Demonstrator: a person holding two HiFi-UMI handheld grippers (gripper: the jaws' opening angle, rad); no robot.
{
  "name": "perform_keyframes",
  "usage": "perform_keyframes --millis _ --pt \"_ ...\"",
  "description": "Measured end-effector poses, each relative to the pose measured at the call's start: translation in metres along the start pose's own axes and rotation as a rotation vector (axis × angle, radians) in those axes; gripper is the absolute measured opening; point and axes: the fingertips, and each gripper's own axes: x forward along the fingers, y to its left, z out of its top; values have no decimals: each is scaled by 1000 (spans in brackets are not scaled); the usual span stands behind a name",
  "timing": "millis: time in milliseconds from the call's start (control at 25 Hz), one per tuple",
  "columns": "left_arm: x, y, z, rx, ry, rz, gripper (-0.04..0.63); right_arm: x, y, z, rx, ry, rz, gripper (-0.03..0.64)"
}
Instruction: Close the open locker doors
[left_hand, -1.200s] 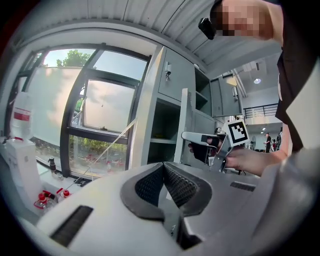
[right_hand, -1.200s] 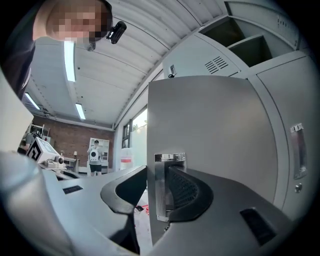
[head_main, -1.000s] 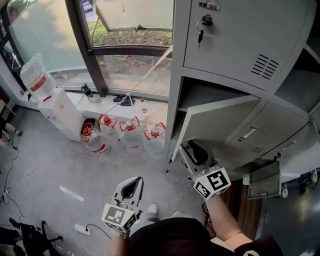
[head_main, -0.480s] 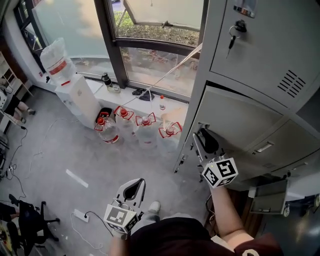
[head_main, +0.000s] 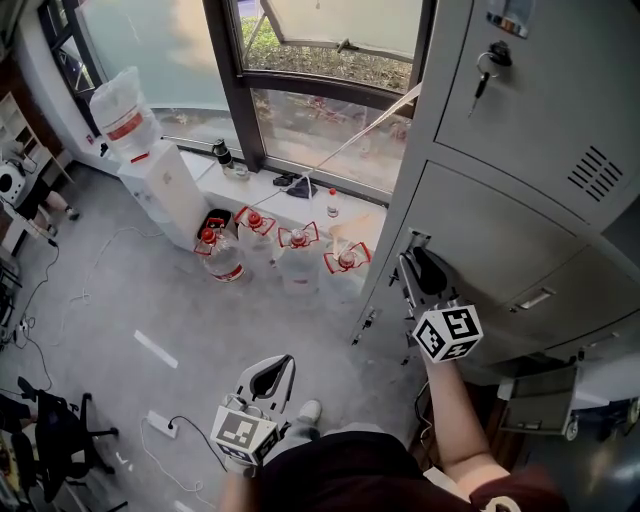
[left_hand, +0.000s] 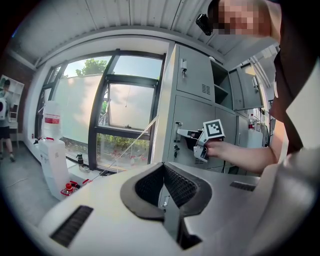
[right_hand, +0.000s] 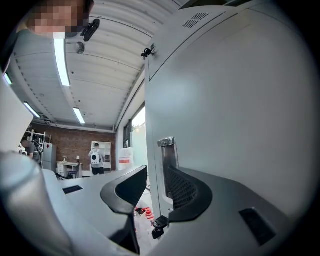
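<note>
Toward three o'clock of the head view, the locker door (head_main: 490, 240) had swung from open to nearly flush, so closing it seemed almost done; the right gripper (head_main: 420, 272) reached level at its edge. Left gripper view: the left gripper (left_hand: 163, 167) kept its jaws together, empty. Right gripper view: jaws stood apart, straddling that edge.

— What are the two tools like?
— The left gripper (head_main: 280, 365) and right gripper (head_main: 418, 262) are light grey plastic, with curved jaws lined by black ribbed pads (left_hand: 175, 187). Each carries a white cube (head_main: 447, 333) printed with black square markers.
— And the clothing?
— A black top (head_main: 340, 470), a dark reddish short sleeve (head_main: 500, 498), a white shoe (head_main: 307, 411).
</note>
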Motion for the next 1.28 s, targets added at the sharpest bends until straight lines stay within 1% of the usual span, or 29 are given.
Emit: perform_keyframes --millis 160,280,400,520,600,680,840,960,1000,1160,1280 --pt "1 -1 3 -8 -1 -12 20 0 4 0 14 2 -5 149" --pt "3 1 -4 18 2 -49 20 -7 9 1 17 1 -12 149" --pt "9 -3 4 0 -5 -86 20 -19 14 2 9 1 -34 149" --pt "17 -3 -3 26 -6 -149 20 -35 18 4 3 -5 -66 149" --pt "25 -7 0 14 3 -183 20 -47 21 5 -5 -6 -90 148" --pt "34 -14 -2 28 4 -242 20 -61 22 6 -14 -8 -119 147" --pt "54 -32 -2 34 10 -351 20 -97 19 4 -19 4 -208 146" --pt "68 -53 -3 55 -8 -473 20 -127 12 1 -26 10 -292 133" --pt "73 -60 -3 61 -9 -509 20 -138 9 1 -26 11 -323 129" --pt "93 -87 -3 41 13 -617 20 -184 -3 2 -31 11 -461 118" --pt "106 -115 -6 62 27 -739 20 -221 -10 3 -39 8 -579 115"
